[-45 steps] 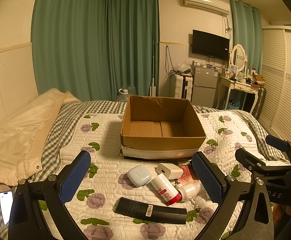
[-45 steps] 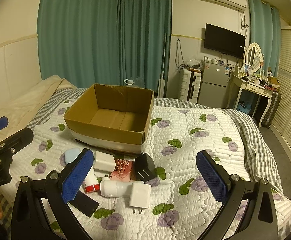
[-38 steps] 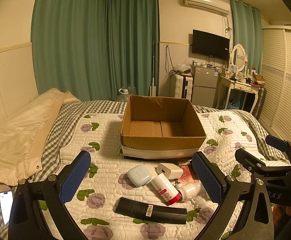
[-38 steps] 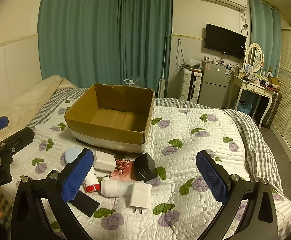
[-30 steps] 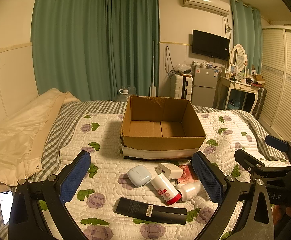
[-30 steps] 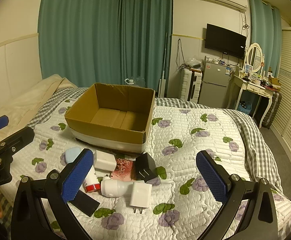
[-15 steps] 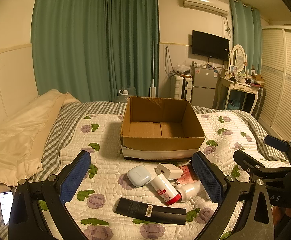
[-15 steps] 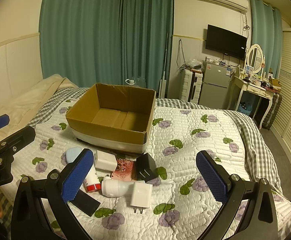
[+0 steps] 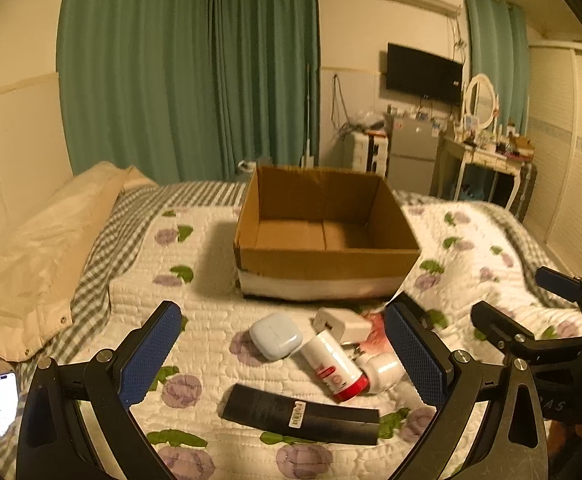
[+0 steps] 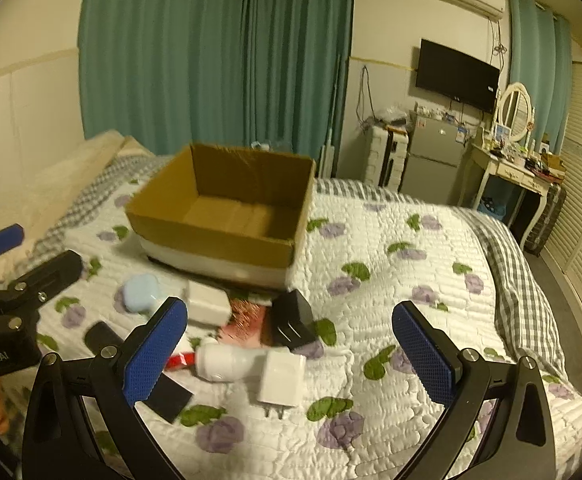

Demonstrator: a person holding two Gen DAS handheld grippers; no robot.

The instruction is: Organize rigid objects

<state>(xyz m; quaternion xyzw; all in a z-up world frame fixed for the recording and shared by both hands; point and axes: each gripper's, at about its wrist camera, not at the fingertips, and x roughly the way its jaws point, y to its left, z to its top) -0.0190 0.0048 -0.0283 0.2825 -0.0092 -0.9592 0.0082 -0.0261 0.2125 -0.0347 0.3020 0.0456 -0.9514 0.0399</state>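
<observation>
An empty cardboard box [image 9: 327, 216] [image 10: 227, 208] stands on the flowered quilt. In front of it lie a pale blue earbud case [image 9: 275, 336] [image 10: 141, 293], a white charger [image 9: 343, 325] [image 10: 207, 301], a white-and-red tube [image 9: 334, 368], a white bottle [image 10: 227, 362] [image 9: 385, 372], a flat black bar [image 9: 301, 414], a black adapter [image 10: 293, 318], a pink packet [image 10: 247, 318] and a white plug charger [image 10: 282, 376]. My left gripper [image 9: 283, 352] is open above the pile. My right gripper [image 10: 291, 352] is open over the plug charger. Both hold nothing.
A cream duvet [image 9: 43, 248] lies along the bed's left side, with a lit phone [image 9: 5, 398] at the near left. Beyond the bed stand a small fridge [image 10: 435, 160] and a dressing table [image 10: 519, 168]. Green curtains [image 9: 195, 68] hang behind.
The right gripper has shifted forward and to the left, nearer the pile, so the objects look larger. The left gripper has barely moved. Both stay open.
</observation>
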